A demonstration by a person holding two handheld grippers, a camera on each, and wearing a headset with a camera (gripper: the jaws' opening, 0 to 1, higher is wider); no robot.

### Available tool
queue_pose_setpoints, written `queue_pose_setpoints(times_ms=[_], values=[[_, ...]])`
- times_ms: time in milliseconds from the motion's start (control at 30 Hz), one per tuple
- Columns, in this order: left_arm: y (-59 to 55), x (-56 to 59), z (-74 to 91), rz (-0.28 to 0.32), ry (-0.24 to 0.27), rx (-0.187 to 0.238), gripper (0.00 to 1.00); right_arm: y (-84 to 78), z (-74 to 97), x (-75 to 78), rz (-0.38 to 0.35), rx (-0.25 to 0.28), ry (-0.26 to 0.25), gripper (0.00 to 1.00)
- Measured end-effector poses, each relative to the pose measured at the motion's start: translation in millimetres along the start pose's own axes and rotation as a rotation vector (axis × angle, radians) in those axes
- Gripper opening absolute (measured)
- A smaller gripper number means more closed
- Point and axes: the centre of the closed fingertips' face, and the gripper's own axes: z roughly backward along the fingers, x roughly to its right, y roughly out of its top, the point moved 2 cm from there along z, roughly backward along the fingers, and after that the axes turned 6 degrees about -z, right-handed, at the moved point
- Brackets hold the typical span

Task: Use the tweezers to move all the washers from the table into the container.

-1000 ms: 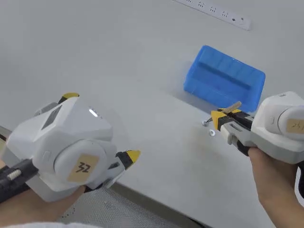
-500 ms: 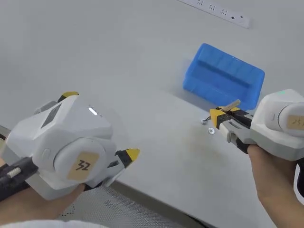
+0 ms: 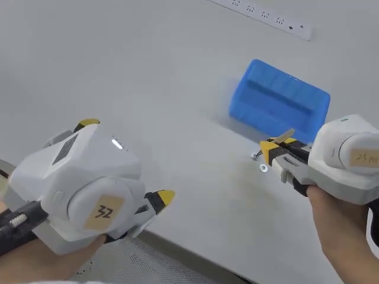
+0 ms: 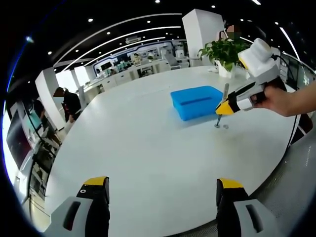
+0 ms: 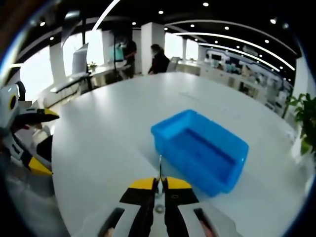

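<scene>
The blue container (image 3: 279, 100) stands on the white table, open side up (image 5: 200, 148). My right gripper (image 3: 274, 148) is just in front of it, shut on thin metal tweezers (image 3: 259, 153) that point down at the tabletop. A small washer (image 3: 263, 168) lies on the table right beside the tweezers' tip. In the left gripper view two small washers (image 4: 221, 126) show below the tweezers (image 4: 224, 98), close to the container (image 4: 196, 101). My left gripper (image 3: 126, 159) hovers at the table's near edge, far to the left, open with nothing between its fingers (image 4: 96, 183).
A white power strip (image 3: 266, 15) lies at the far side of the table. The table's near edge (image 3: 177, 251) runs under my left gripper. A potted plant (image 4: 224, 52) stands beyond the container. People stand far off in the room.
</scene>
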Motion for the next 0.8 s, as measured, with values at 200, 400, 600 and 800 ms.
queue_pose_setpoints(times_ms=[200, 400, 600, 800], values=[[-0.1, -0.1, 0.0, -0.003, 0.001, 0.0, 0.91, 10.4, 5.8, -4.7, 0.003, 0.01, 0.023, 0.03], [-0.9, 0.1, -0.4, -0.003, 0.0, -0.005, 0.91, 31.0, 16.9, -4.0, -0.017, 0.068, 0.021, 0.03], [-0.6, 0.6, -0.5, -0.006, -0.001, -0.006, 0.91, 63.7, 23.6, 2.3, -0.01, 0.139, 0.009, 0.03], [-0.8, 0.3, -0.6, -0.004, 0.0, -0.007, 0.9, 79.5, 22.9, 8.8, -0.008, 0.178, 0.003, 0.03]])
